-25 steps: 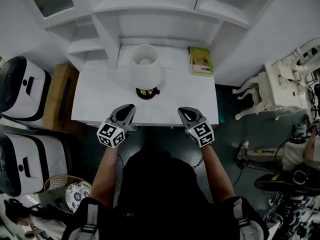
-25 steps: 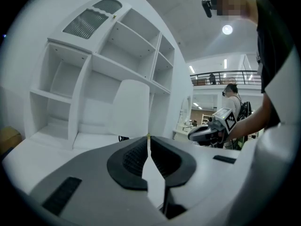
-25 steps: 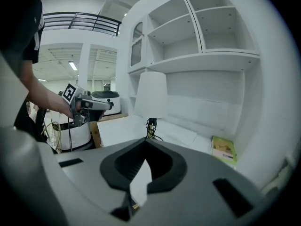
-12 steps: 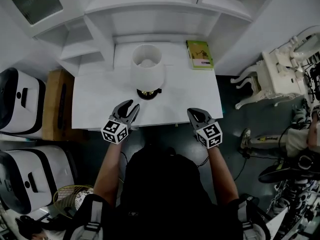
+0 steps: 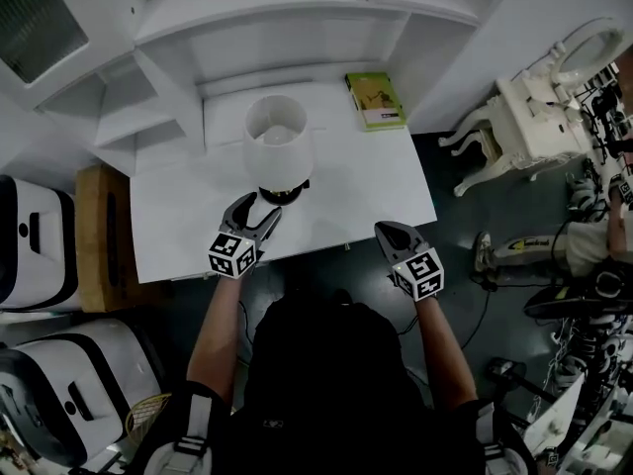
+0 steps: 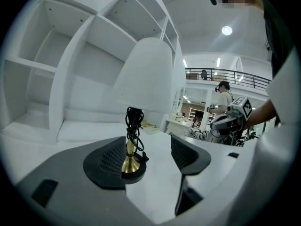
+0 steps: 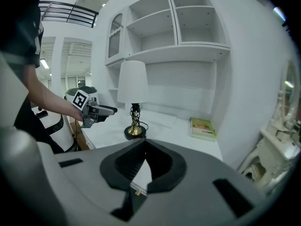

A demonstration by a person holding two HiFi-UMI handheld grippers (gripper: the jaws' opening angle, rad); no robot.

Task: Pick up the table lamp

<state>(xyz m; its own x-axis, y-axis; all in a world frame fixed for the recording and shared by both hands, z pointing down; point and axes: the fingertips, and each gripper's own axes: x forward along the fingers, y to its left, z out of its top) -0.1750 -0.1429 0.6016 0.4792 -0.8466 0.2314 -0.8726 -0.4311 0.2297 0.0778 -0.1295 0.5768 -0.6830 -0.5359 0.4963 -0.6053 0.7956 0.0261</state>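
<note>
Two changes at left: the left gripper, closed at the desk front edge a second ago, now reaches the table lamp at mid-desk, jaws opening, pads touching nothing. Only its own view shows a black cord wound round the brass stem. The right gripper stays at the edge, tips together

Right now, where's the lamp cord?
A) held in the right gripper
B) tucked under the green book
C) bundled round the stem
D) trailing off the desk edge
C: the left gripper view shows the black cord wound in a bundle on the brass stem of the lamp, just under the shade.
</note>
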